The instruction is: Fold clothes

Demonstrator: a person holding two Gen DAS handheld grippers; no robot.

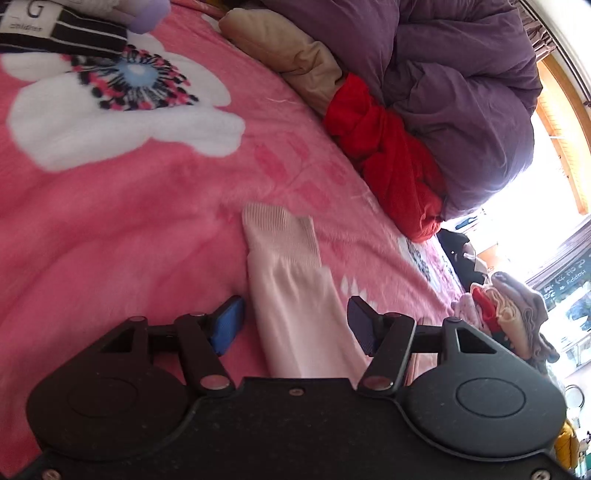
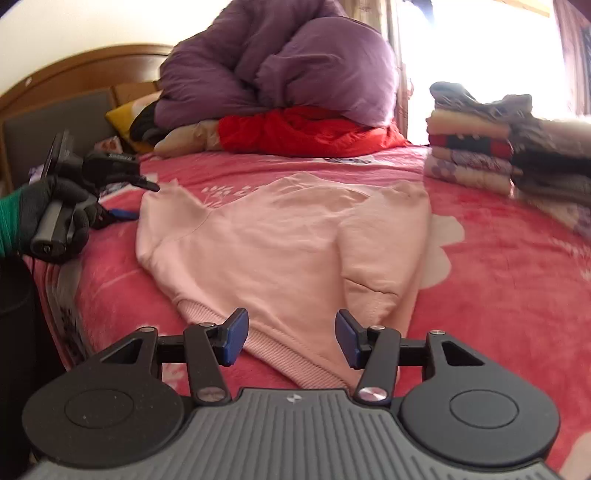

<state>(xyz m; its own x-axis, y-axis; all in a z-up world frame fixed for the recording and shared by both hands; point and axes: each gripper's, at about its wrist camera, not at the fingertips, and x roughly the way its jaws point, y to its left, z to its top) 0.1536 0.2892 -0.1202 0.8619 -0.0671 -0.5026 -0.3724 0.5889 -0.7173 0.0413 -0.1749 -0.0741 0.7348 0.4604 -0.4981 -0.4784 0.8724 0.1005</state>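
Note:
A pale pink sweatshirt (image 2: 280,236) lies spread on the pink flowered blanket (image 2: 498,266). Its ribbed hem runs just under my right gripper (image 2: 291,341), which is open, its blue pads either side of the hem without touching it. In the left wrist view one sleeve (image 1: 291,280) with its ribbed cuff lies between the open pads of my left gripper (image 1: 295,325). The left gripper also shows in the right wrist view (image 2: 122,214), held by a gloved hand at the sweatshirt's left sleeve.
A purple quilt (image 2: 280,66) is heaped at the bed's head on a red garment (image 2: 306,129) and a beige pillow (image 1: 280,51). A stack of folded clothes (image 2: 472,147) stands at the right. A striped garment (image 1: 66,33) lies at far left. A wooden headboard (image 2: 74,74) is behind.

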